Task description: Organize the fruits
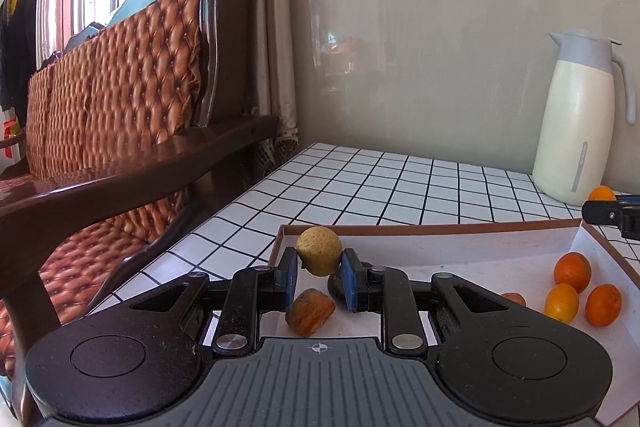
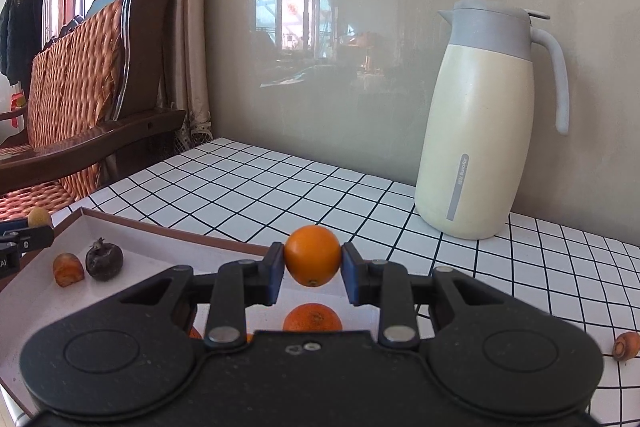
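Observation:
My left gripper (image 1: pixel 319 259) is shut on a round yellow-brown fruit (image 1: pixel 319 249), held above the left end of a shallow white tray with a brown rim (image 1: pixel 400 227). Beneath it lie an orange-brown piece (image 1: pixel 310 311) and a dark fruit (image 1: pixel 334 285), partly hidden behind the finger. Three small oranges (image 1: pixel 576 287) sit at the tray's right. My right gripper (image 2: pixel 313 257) is shut on an orange (image 2: pixel 313 255) above the tray (image 2: pixel 160 231); another orange (image 2: pixel 312 317) lies below it. The dark fruit (image 2: pixel 104 259) and orange-brown piece (image 2: pixel 68 269) show at the left.
A cream jug with a grey lid (image 2: pixel 480 131) stands on the white tiled table (image 2: pixel 280 187) against the wall. A carrot-like piece (image 2: pixel 626 345) lies on the tiles at the right. A wooden sofa with brown cushions (image 1: pixel 120 87) borders the table's left side.

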Action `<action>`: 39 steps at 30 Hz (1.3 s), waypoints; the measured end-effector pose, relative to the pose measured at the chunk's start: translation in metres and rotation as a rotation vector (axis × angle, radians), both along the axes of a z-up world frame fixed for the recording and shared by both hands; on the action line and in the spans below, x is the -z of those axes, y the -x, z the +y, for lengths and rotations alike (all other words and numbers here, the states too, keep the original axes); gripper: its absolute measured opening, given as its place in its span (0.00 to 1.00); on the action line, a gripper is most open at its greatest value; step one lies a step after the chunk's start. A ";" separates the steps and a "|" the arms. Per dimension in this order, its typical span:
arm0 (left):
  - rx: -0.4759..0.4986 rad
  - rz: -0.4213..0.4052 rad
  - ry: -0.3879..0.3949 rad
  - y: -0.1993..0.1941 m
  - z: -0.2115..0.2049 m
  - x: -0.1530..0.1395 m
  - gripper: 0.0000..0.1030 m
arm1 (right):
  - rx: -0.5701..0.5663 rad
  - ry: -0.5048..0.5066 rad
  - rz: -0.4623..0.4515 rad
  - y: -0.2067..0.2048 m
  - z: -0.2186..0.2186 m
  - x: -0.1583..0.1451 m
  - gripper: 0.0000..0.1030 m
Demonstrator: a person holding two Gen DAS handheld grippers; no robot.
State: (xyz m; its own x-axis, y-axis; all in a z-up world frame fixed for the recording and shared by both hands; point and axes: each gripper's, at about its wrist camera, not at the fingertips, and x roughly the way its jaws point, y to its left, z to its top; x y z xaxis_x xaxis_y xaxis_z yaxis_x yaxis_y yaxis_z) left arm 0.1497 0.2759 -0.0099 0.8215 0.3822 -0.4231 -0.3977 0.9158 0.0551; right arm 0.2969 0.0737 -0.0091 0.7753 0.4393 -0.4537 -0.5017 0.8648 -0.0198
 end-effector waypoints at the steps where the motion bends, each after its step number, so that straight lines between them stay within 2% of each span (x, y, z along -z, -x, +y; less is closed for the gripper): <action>1: -0.002 -0.011 0.000 0.000 0.000 0.000 0.23 | -0.005 0.025 0.001 -0.001 0.003 0.000 0.41; 2: -0.007 -0.021 0.002 0.001 0.000 -0.001 0.29 | 0.007 0.044 -0.020 0.001 0.003 -0.001 0.60; 3: -0.021 -0.038 0.003 0.004 0.000 -0.003 0.70 | 0.031 0.038 -0.078 0.007 0.001 -0.003 0.95; 4: -0.036 -0.062 -0.007 0.007 -0.002 -0.004 0.97 | 0.047 0.020 -0.126 0.011 -0.002 -0.004 0.95; 5: -0.037 -0.097 -0.028 0.011 -0.004 -0.004 1.00 | 0.050 0.016 -0.130 0.012 -0.003 -0.006 0.94; 7: -0.028 -0.094 -0.061 0.011 -0.006 -0.005 1.00 | 0.045 0.015 -0.119 0.012 -0.004 -0.007 0.94; 12: -0.018 -0.074 -0.044 0.011 -0.004 -0.001 1.00 | 0.043 0.003 -0.095 0.013 -0.004 -0.006 0.94; 19: -0.023 -0.098 -0.047 0.020 -0.007 -0.003 1.00 | 0.010 0.011 -0.104 0.026 0.001 -0.009 0.94; 21: -0.026 -0.119 -0.046 0.027 -0.009 -0.005 1.00 | 0.013 -0.002 -0.132 0.033 0.001 -0.013 0.94; 26: -0.065 -0.160 -0.055 0.045 -0.010 -0.010 1.00 | 0.027 0.006 -0.274 0.057 0.003 -0.022 0.94; 28: -0.078 -0.160 -0.043 0.049 -0.010 -0.011 1.00 | 0.000 0.036 -0.234 0.060 0.005 -0.025 0.94; 30: -0.096 -0.164 -0.043 0.054 -0.010 -0.014 1.00 | -0.024 0.013 -0.186 0.063 0.002 -0.027 0.94; 32: -0.104 -0.175 -0.050 0.059 -0.012 -0.017 1.00 | -0.033 -0.013 -0.187 0.069 -0.003 -0.028 0.94; 35: -0.135 -0.172 -0.082 0.068 -0.017 -0.017 1.00 | -0.026 0.004 -0.193 0.077 -0.008 -0.028 0.94; 39: -0.106 -0.153 -0.013 0.083 -0.020 -0.013 1.00 | -0.018 0.019 -0.170 0.086 -0.016 -0.026 0.94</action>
State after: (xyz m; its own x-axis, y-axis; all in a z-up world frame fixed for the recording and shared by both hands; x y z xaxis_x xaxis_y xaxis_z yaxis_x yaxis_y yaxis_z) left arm 0.0663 0.2555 0.0026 0.8310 0.4744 -0.2904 -0.4963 0.8681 -0.0022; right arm 0.2110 0.0573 0.0167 0.8336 0.4469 -0.3246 -0.5055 0.8542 -0.1218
